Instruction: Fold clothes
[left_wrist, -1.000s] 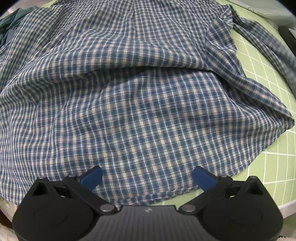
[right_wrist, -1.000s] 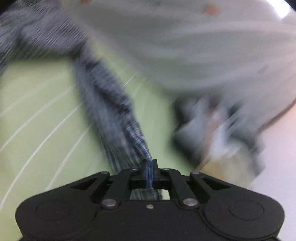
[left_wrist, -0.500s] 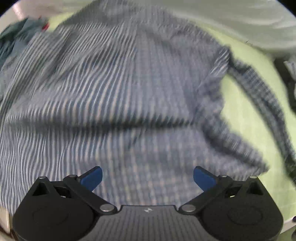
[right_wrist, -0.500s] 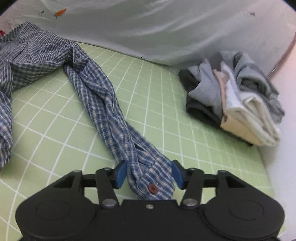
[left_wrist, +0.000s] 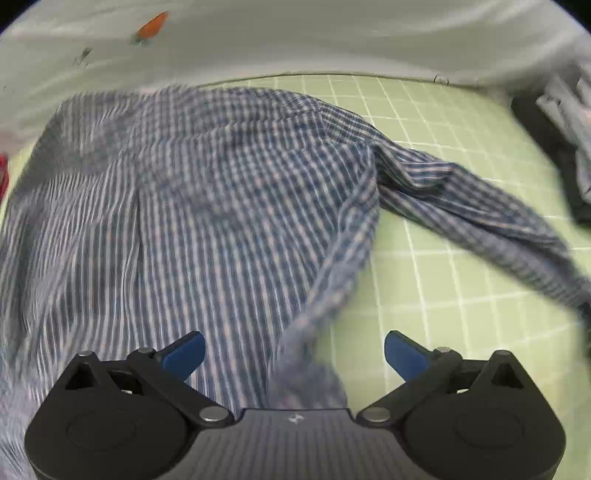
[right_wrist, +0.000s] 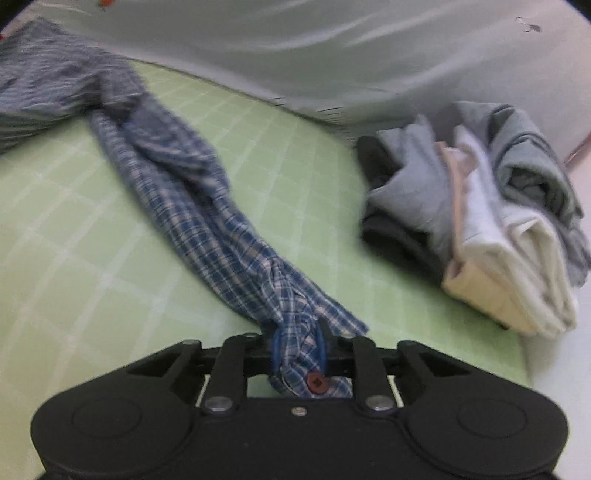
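Note:
A blue and white checked shirt lies spread on the green grid mat, its body to the left. One sleeve runs off to the right. My left gripper hangs open over the shirt's lower edge, with cloth below the gap but nothing pinched. In the right wrist view the same sleeve stretches from the shirt body at the upper left down to my right gripper, which is shut on the cuff. A dark red button shows on the cuff just behind the fingers.
A pile of folded grey, white and cream clothes sits on the mat at the right. A pale sheet hangs along the back edge. A red item shows at the far left edge.
My right gripper has shut on the sleeve cuff that lay between its open fingers half a second ago. The left gripper has moved back and to the right, so more of the mat and sleeve show.

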